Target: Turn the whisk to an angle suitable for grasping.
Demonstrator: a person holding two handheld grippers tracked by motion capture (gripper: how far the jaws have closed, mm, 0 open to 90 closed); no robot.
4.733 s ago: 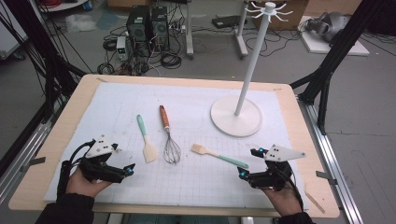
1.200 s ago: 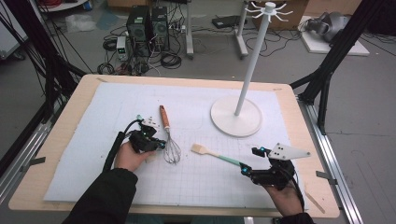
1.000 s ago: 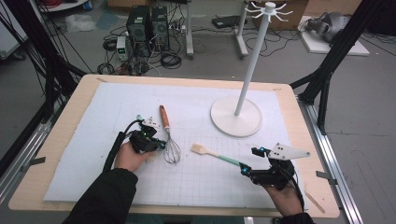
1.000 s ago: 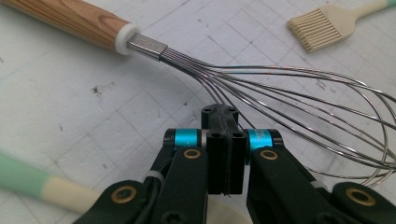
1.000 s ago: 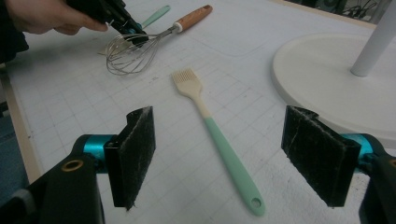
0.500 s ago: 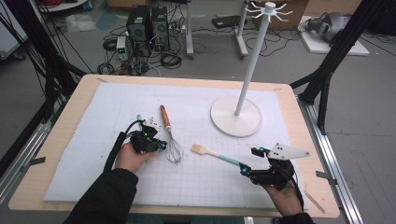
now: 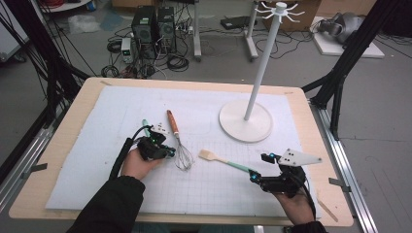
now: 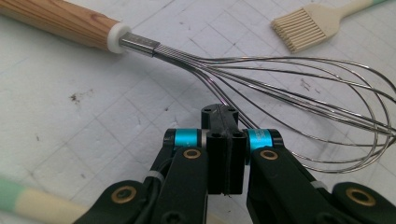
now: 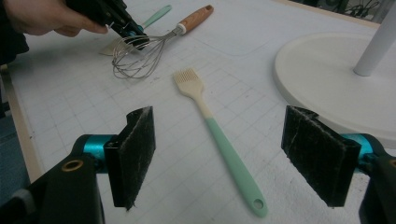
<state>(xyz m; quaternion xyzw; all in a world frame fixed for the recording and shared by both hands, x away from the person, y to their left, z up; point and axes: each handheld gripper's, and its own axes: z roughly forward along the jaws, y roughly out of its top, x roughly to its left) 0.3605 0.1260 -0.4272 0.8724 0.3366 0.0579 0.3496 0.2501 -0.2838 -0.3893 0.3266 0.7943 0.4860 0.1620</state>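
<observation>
Whisk (image 7: 180, 145), beside stand (image 7: 245, 127): light, springy wires, slippery; grip wooden handle. Left gripper (image 8: 223, 122) pinched shut at wires; right gripper (image 9: 229, 161) wide, empty.

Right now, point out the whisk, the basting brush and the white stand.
whisk (image 8: 299, 88), left gripper view, on its wire loops.
basting brush (image 9: 231, 156), right gripper view, on its green handle.
white stand (image 7: 245, 121), high view, on its round base.
</observation>
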